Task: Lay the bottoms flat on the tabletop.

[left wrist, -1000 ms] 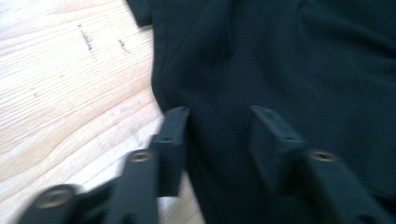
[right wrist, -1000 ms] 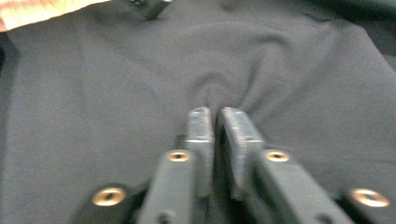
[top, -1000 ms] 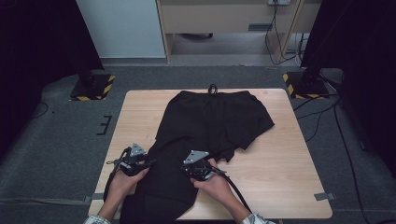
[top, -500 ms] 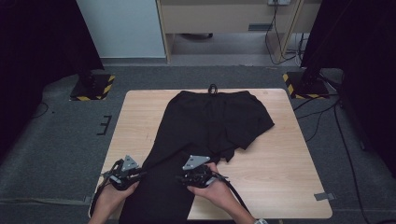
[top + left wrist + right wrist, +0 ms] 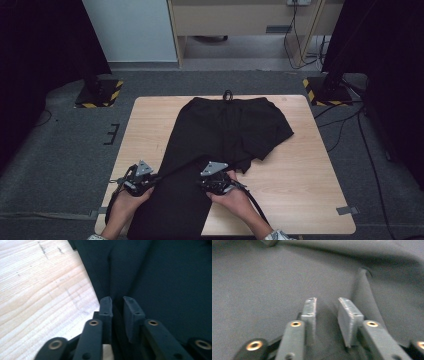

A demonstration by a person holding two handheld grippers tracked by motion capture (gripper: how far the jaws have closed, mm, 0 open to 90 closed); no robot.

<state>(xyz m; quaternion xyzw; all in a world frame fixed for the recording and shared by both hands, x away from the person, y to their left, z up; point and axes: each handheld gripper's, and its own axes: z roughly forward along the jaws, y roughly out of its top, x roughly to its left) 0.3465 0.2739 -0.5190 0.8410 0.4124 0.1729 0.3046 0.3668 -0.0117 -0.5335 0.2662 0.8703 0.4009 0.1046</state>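
**Both grippers at the near leg of the black trousers**

Black trousers spread lengthwise on the wooden table, waistband at the far edge with a small drawstring loop poking past it. One leg running straight down to the near edge of the table and over it; the other leg folded up and across, ending as a blunt flap toward the right side of the table.

Left gripper held low at the left edge of the near leg, close to the table's near left corner. In the left gripper view, left gripper with jaws drawn nearly together, having just been closing, a narrow gap left between the pads and a raised pleat of dark fabric running into that gap. Pads apparently pinching the cloth edge, bare wood showing just to the left.

Right gripper set on the right edge of the same leg, just below the folded flap, well apart from the left one with the cloth stretched between them. In the right gripper view, right gripper with jaws also just closing, a somewhat wider gap remaining, flat cloth lying beneath and a ridge of fabric rising just beside the right pad. Firm hold on the cloth not discernible there.
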